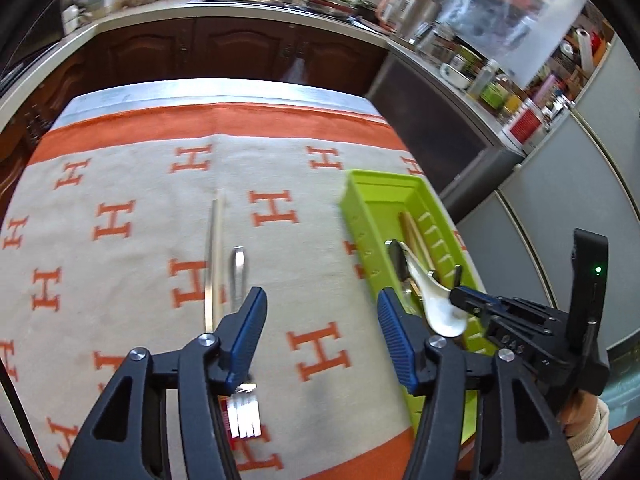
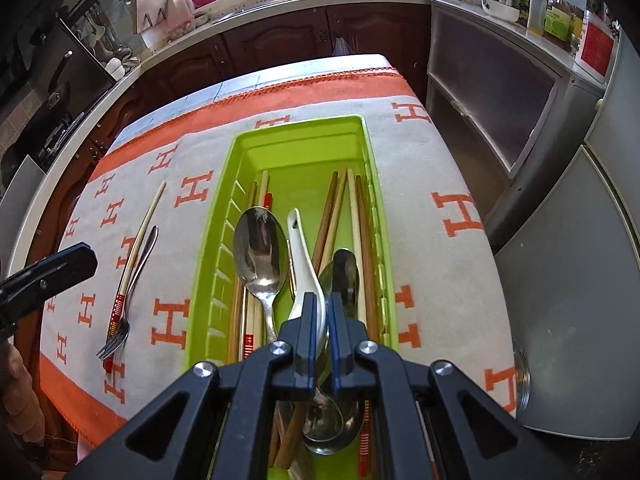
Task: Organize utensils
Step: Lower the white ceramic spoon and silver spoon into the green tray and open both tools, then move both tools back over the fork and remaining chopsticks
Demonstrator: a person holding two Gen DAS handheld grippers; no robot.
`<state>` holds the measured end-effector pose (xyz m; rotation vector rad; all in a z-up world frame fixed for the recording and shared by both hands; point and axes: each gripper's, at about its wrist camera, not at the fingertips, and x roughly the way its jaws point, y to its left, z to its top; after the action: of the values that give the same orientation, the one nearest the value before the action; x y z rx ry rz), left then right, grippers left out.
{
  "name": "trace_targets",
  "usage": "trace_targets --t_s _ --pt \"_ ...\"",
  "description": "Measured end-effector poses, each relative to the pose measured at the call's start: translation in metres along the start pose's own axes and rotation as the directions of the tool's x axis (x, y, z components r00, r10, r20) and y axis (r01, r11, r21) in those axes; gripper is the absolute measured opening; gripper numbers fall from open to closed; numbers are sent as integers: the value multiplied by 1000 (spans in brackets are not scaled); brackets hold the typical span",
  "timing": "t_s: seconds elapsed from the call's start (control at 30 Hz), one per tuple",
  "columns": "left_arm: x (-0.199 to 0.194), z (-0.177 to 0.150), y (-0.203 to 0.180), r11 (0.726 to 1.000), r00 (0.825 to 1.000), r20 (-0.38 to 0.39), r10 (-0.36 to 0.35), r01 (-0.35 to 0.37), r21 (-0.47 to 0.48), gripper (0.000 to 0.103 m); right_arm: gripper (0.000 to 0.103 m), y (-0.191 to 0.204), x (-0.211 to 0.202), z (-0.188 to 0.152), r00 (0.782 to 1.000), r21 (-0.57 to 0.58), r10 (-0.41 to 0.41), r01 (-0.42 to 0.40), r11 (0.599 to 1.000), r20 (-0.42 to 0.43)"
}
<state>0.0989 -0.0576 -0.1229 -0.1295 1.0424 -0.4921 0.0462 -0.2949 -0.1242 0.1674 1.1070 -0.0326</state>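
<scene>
- Over the green tray, the right gripper pinched a white spoon; release it low, lengthwise.
- Left of the tray, the left gripper gaped above fork and chopstick.

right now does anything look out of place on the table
Yes: a metal fork and one pale chopstick with a red-striped end lie loose on the orange-and-grey cloth, left of the green plastic tray that holds the other utensils. Nothing looks spilled or damaged.
</scene>
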Motion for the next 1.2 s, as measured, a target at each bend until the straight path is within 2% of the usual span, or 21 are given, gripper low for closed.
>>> trace_targets --t_s 0.23,0.57,0.9,0.97,1.2 --pt "-23 -15 38 994 996 15 84 -82 -77 62 7 6 -11 -3 1000 14 21 -21 1000 8" --pt "-33 -42 50 981 984 -12 179 -179 -72 67 7 16 -22 -14 998 45 54 -55 997 14" --pt "-40 -52 47 978 979 -7 204 -204 -40 70 7 42 -34 -25 994 10 107 -107 994 14" --pt "-41 -53 47 978 978 -8 206 -206 -33 73 7 48 -35 -27 993 8 120 -120 993 15" --pt "-41 -55 51 976 976 -7 217 -217 -15 73 7 68 -37 -29 988 -19 151 -151 988 5"
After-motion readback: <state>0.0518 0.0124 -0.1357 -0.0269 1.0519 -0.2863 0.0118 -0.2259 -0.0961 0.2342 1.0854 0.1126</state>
